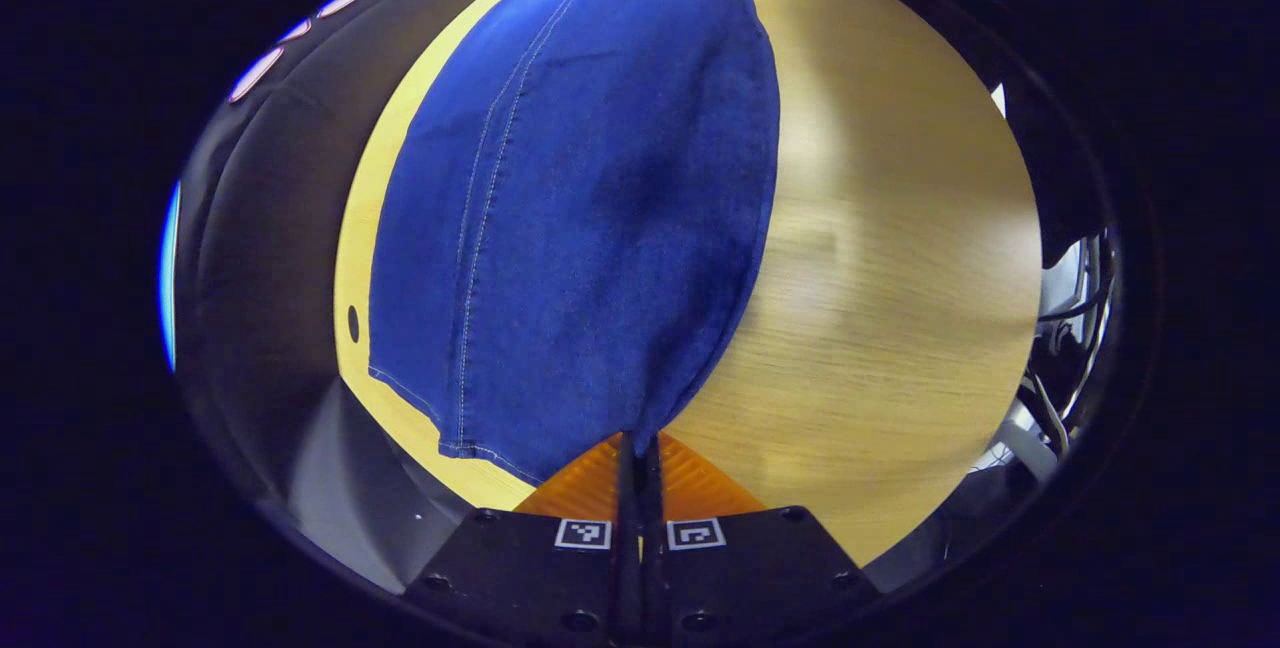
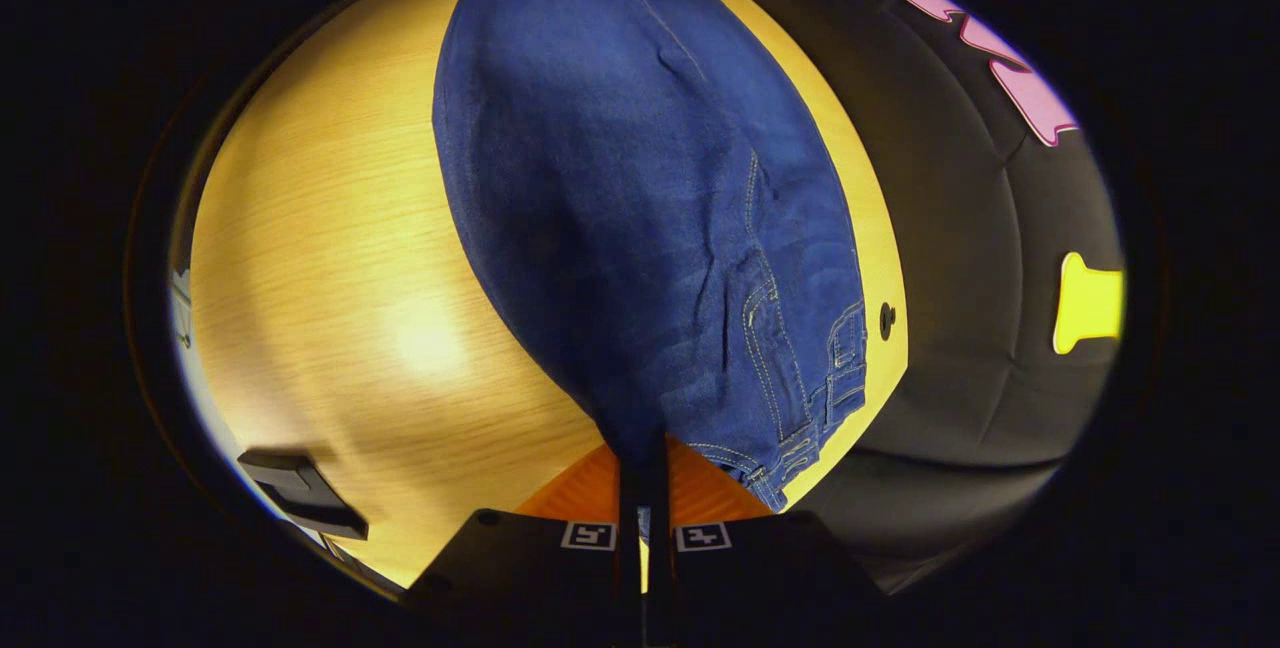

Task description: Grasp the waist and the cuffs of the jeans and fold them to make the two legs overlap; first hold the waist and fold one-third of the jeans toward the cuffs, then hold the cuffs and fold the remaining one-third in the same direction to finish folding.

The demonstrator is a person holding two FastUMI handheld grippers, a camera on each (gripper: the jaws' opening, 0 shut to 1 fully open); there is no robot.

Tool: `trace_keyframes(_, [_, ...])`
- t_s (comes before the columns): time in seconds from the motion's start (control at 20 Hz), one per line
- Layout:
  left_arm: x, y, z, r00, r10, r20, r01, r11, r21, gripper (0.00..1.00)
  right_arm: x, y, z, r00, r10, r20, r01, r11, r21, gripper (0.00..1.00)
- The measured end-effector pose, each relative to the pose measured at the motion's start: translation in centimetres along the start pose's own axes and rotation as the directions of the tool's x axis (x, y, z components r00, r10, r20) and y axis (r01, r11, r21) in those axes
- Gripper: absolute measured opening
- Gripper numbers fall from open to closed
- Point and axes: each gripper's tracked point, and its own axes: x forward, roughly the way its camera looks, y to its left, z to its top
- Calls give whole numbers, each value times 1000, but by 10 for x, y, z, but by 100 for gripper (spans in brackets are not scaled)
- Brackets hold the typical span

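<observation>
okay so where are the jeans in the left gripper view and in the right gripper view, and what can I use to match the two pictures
Left gripper view: the jeans run up the centre-left from the left gripper, hem end nearest.
Right gripper view: they run up the centre-right from the right gripper, waist and pocket end nearest.
Shared landmark: the wooden table with a small dark hole near its edge.

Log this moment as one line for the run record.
left tool: shut on jeans cuff end | right tool: shut on jeans waist end | jeans: legs overlapped, on table

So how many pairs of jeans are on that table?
1. The jeans lie lengthwise on the wooden table: the left gripper pinches the cuff end, the right gripper the waist end.
</observation>
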Motion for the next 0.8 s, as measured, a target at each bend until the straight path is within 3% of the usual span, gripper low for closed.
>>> trace_keyframes(0.25, [-26,4,2,986,-165,34,167,982,-83,6,-33,-42,17,999,-34,33,29,991,128,7])
trace_keyframes(0.45, [-40,37,7,964,-253,80,265,939,-218,6,-50,-90,32,997,-41,69,14,935,354,6])
trace_keyframes(0.6, [-40,75,13,960,-244,138,279,878,-388,6,-56,-140,49,994,-70,80,25,884,466,6])
trace_keyframes(0.75, [-20,129,18,963,-210,168,269,781,-563,6,-32,-191,65,995,-88,43,50,839,541,7])
trace_keyframes(0.8, [-8,147,20,967,-191,167,253,753,-607,6,-20,-203,71,996,-78,30,47,818,573,2])
